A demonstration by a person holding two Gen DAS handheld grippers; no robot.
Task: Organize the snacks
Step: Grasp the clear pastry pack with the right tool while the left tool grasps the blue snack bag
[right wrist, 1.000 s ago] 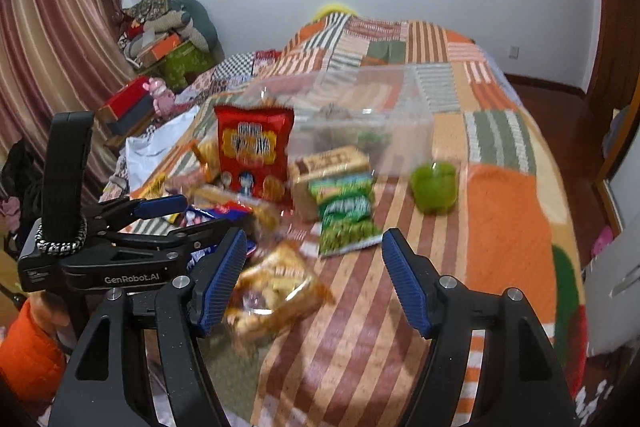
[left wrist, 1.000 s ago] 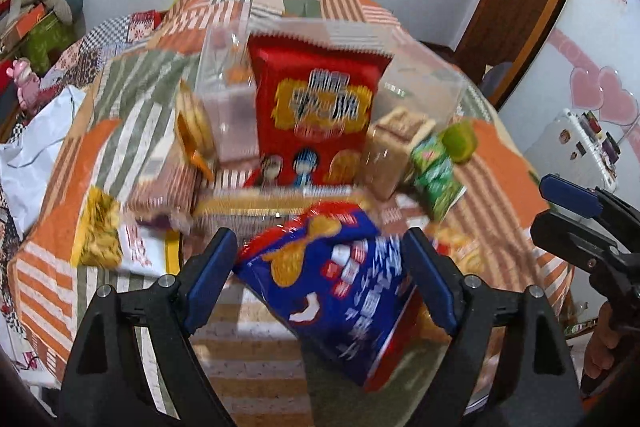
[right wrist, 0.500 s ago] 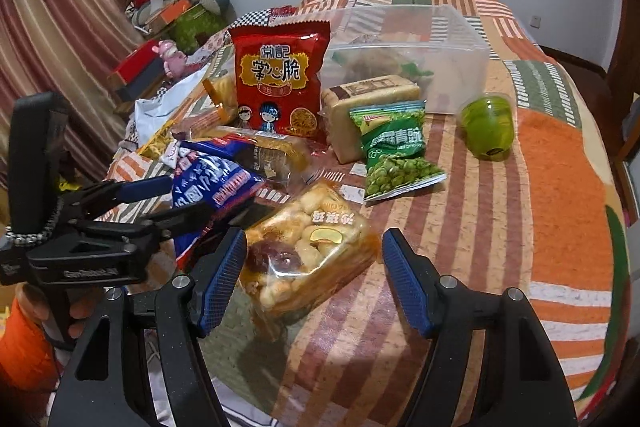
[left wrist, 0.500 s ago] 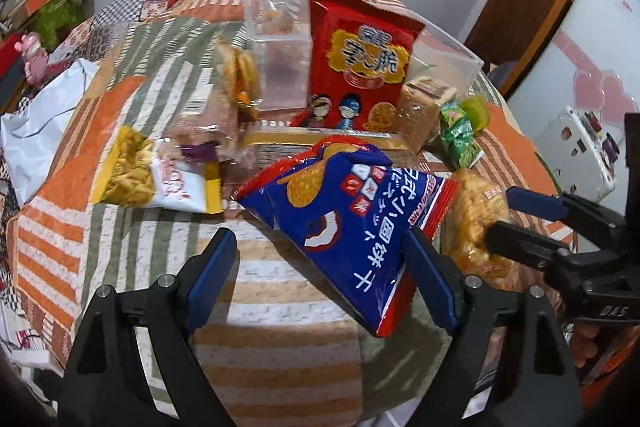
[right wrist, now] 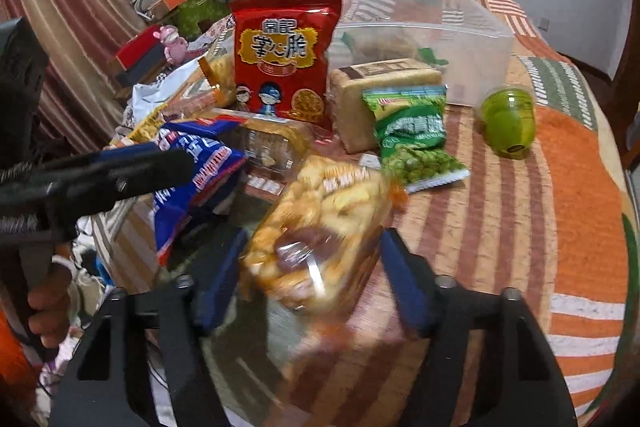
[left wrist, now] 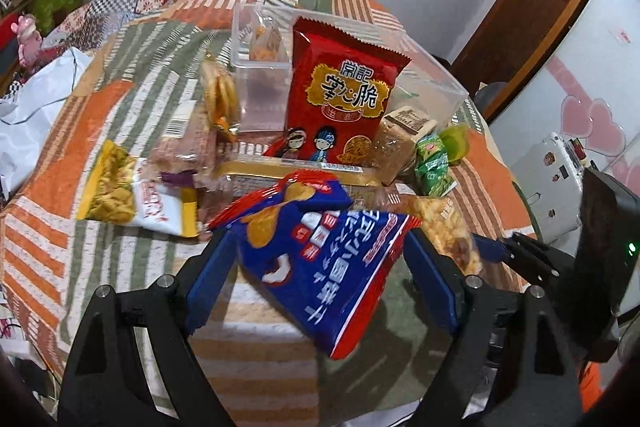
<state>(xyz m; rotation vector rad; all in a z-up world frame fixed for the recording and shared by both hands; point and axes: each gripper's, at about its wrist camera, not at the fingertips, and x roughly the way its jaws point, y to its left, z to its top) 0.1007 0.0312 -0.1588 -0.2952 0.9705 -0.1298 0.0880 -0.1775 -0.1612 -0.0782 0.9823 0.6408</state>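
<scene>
My left gripper (left wrist: 320, 283) is open, its jaws on either side of a blue chip bag (left wrist: 316, 263) lying on the bed. My right gripper (right wrist: 312, 275) is open around a clear bag of golden puffed snacks (right wrist: 320, 223). Whether either gripper's pads touch its bag I cannot tell. A clear plastic bin (right wrist: 432, 39) stands behind, with a tall red snack bag (right wrist: 284, 55) upright against its front. The blue bag also shows in the right wrist view (right wrist: 192, 167), under the left gripper's finger.
A green pea packet (right wrist: 412, 135), a wrapped cake block (right wrist: 372, 87), a green cup (right wrist: 508, 123) and a long biscuit pack (right wrist: 260, 139) lie by the bin. A yellow snack bag (left wrist: 124, 195) lies left. The patchwork bedspread (right wrist: 520, 235) drops off at the near edge.
Both grippers have moved forward and down, so that each bag now sits between the jaws. The jaws have stayed open.
</scene>
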